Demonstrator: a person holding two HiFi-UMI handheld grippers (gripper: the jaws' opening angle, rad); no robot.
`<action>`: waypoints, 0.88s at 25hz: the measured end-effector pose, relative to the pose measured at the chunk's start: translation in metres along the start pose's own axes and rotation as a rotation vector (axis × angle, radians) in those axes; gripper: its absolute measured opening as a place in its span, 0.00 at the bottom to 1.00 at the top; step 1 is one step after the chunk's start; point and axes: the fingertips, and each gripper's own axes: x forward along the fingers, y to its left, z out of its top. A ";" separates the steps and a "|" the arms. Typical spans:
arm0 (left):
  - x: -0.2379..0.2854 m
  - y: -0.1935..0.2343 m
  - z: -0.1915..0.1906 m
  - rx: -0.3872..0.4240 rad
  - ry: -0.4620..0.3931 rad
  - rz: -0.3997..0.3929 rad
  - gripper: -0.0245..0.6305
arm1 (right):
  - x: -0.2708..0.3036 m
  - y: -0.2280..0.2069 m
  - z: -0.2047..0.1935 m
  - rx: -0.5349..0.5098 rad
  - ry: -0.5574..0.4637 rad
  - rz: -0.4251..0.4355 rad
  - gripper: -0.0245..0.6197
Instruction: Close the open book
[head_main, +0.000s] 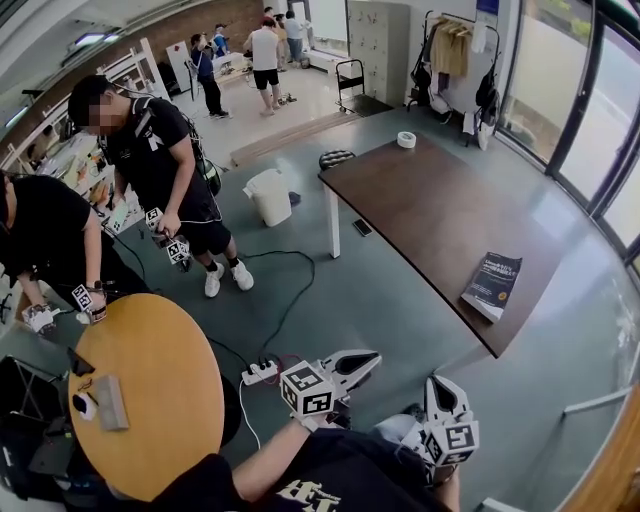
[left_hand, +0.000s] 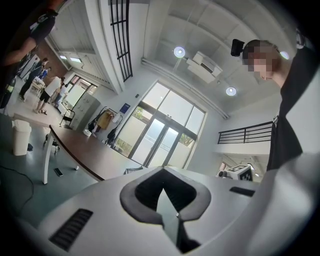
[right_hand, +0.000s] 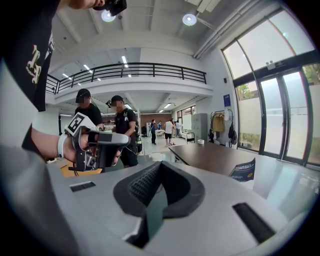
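Lying on the brown table (head_main: 420, 205), the book (head_main: 491, 283) is well apart from the left gripper (head_main: 368, 360) and right gripper (head_main: 441, 388), both with jaws together, empty.

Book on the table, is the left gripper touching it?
Apart. The head view shows the left gripper far from the book, with grey floor between them.

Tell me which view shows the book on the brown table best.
Head view: the book lies whole, dark cover up, near the table edge. The right gripper view shows it small and low-angled; the left gripper view barely a sliver.
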 end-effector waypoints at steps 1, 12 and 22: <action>-0.001 -0.001 0.001 0.001 -0.002 0.002 0.05 | 0.000 0.002 0.000 -0.004 0.000 0.007 0.02; 0.001 -0.004 0.007 -0.001 -0.007 0.008 0.05 | 0.004 0.004 0.003 -0.024 0.012 0.043 0.02; 0.009 -0.002 0.002 -0.009 0.004 0.002 0.05 | 0.003 -0.003 -0.005 -0.012 0.028 0.033 0.02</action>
